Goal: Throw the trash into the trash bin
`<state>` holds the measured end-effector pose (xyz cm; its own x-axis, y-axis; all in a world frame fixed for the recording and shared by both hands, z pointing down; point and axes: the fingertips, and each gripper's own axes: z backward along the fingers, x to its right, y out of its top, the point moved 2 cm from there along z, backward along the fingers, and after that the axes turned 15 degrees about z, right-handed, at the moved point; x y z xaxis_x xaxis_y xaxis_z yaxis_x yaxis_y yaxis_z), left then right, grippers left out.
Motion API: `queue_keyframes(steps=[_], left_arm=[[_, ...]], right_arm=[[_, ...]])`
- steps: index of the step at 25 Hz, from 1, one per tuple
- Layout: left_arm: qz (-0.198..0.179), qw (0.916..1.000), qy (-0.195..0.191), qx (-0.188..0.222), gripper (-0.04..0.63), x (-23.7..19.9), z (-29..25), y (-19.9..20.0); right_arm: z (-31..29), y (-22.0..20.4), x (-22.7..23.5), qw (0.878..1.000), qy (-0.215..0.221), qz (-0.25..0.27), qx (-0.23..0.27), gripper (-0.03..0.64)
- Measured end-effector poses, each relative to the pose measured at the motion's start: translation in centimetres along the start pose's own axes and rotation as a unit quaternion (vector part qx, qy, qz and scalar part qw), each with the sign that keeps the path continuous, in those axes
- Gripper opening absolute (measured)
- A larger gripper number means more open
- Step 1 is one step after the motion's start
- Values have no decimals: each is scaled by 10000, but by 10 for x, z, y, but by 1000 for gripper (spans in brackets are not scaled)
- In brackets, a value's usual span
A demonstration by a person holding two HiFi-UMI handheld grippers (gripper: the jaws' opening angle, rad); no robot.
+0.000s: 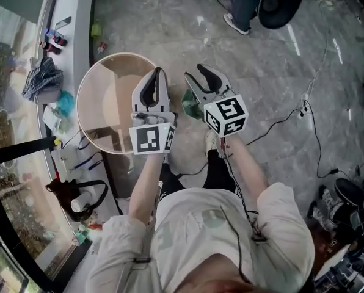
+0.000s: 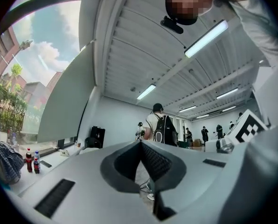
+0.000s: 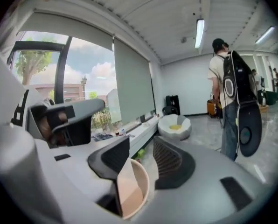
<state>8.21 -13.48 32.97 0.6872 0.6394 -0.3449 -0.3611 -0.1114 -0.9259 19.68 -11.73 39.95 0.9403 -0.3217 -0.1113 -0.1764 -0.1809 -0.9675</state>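
I hold my left claw (image 2: 141,143) pressed together and my right claw (image 3: 141,143) spread empty by the round beige open bin (image 1: 105,81), so I judge the trash is either dropped or yet unfetched.

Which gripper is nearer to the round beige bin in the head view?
Left. The left gripper overlaps the right rim of the bin; the right gripper is farther right, clear of the rim, above the floor.
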Motion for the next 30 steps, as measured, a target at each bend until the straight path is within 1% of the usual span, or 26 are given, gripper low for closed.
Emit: queue_keyframes(steps=[3,5,8,10,12,16,21,26,28,30], left_arm=[[-41,9996,-93,269,12,11,6,37],[-122,9989,-121,430,12,21,17,63],[-150,9976,-80,674,12,32,34,98],[-104,9973,-67,729,12,35,45,117],[-161,9968,-39,778,12,35,57,134],[-355,9948,31,954,12,32,82,160],[-674,9926,120,1006,12,25,106,177],[-646,9913,355,1093,12,9,118,184],[-655,9905,439,1128,12,7,121,186],[-692,9897,490,1157,12,6,122,188]], right_arm=[[23,63,-5,9973,-383,161,607,94],[43,98,-14,9941,-496,150,955,54],[65,145,-30,9885,-475,182,1424,43],[73,171,-42,9850,-491,317,1624,41],[77,190,-54,9816,-541,466,1773,41],[77,211,-80,9777,-543,578,1946,41],[67,221,-109,9770,-283,438,2068,41],[54,230,-141,9746,139,604,2154,41],[52,231,-147,9738,287,599,2174,41],[49,230,-148,9744,343,594,2139,35]])
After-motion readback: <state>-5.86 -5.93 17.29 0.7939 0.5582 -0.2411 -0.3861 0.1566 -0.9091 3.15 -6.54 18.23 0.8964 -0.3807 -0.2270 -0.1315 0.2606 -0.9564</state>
